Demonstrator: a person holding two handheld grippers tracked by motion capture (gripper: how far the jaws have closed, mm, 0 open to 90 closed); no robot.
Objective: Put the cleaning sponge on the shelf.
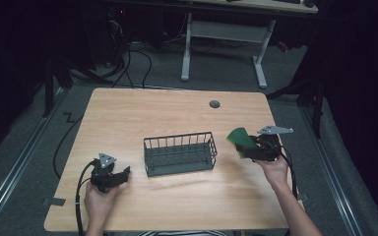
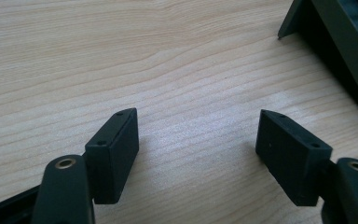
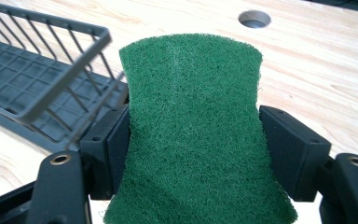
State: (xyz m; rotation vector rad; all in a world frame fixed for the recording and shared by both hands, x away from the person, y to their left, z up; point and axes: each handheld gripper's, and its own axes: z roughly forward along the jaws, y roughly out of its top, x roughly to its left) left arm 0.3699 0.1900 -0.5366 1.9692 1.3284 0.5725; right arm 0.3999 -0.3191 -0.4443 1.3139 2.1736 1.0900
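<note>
Our right claw (image 1: 243,147) grips the green pad (image 3: 193,126), apparently not yet in the basket (image 1: 179,155); left claw (image 2: 196,140) gapes, idle.

The scouring pad (image 3: 193,135) is coarse green fibre, rough and matt (a faint paler line runs along it). The counter (image 1: 128,118) is pale wood-grain laminate, smooth with a soft sheen. The basket (image 1: 179,153) is dark grey coated wire. Both grippers' jaws are matt black plastic.

obstacle: wire basket (image 1: 179,153) mid-table | free: bare table (image 1: 128,113) around (all sides)
</note>
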